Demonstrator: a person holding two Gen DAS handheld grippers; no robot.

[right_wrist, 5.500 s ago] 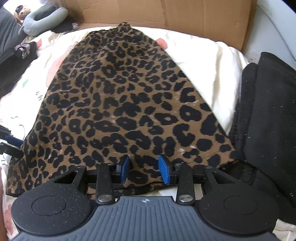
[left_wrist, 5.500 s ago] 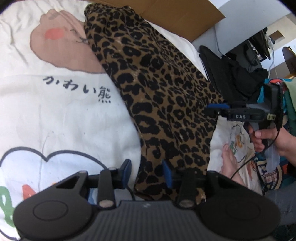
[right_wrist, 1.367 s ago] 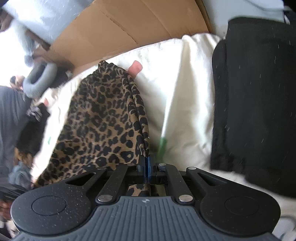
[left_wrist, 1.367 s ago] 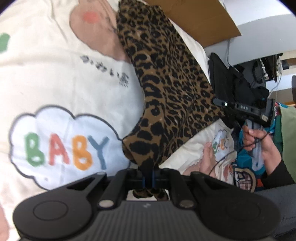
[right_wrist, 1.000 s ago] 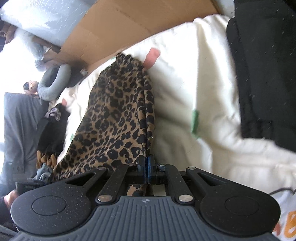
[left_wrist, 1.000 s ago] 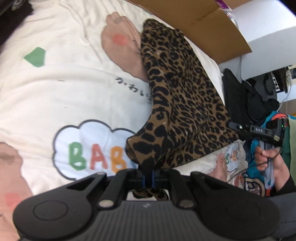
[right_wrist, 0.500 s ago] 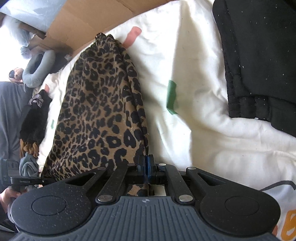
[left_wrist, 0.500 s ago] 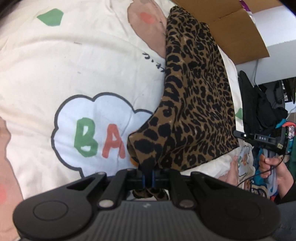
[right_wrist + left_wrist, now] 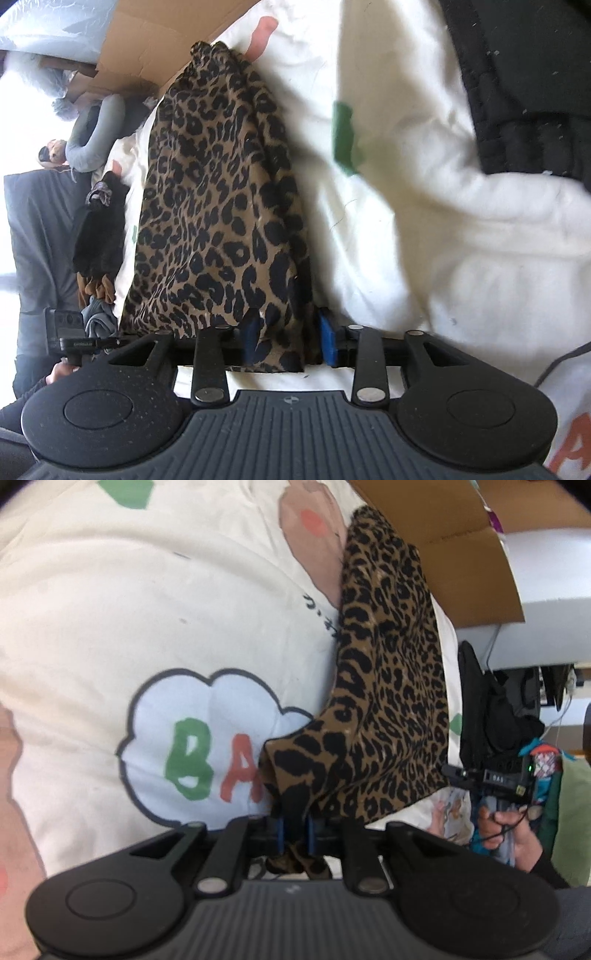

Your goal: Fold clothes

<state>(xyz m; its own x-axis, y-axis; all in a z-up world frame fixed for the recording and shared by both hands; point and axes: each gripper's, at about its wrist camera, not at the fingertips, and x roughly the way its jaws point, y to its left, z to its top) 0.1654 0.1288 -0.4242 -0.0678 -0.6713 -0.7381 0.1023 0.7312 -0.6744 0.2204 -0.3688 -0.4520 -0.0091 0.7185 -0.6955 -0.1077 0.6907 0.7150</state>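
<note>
Nearest, the left gripper [image 9: 294, 829] is opening, a corner of the leopard-print garment [image 9: 391, 701] bunched between its pads; the right gripper [image 9: 289, 341] is opening too, cloth lying loose between its pads; the garment runs lengthwise away across the bed [image 9: 110, 609] toward the cardboard [image 9: 461, 528].

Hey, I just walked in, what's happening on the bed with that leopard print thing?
A person is folding a leopard-print garment on a cream printed blanket, with a handheld gripper in each hand. The garment lies doubled over into a long, narrow shape. The left gripper has one near corner bunched between its jaws, which are just starting to open. The right gripper has its jaws opening wider, with the other corner lying loose between them. A folded black garment lies off to the side.
</note>
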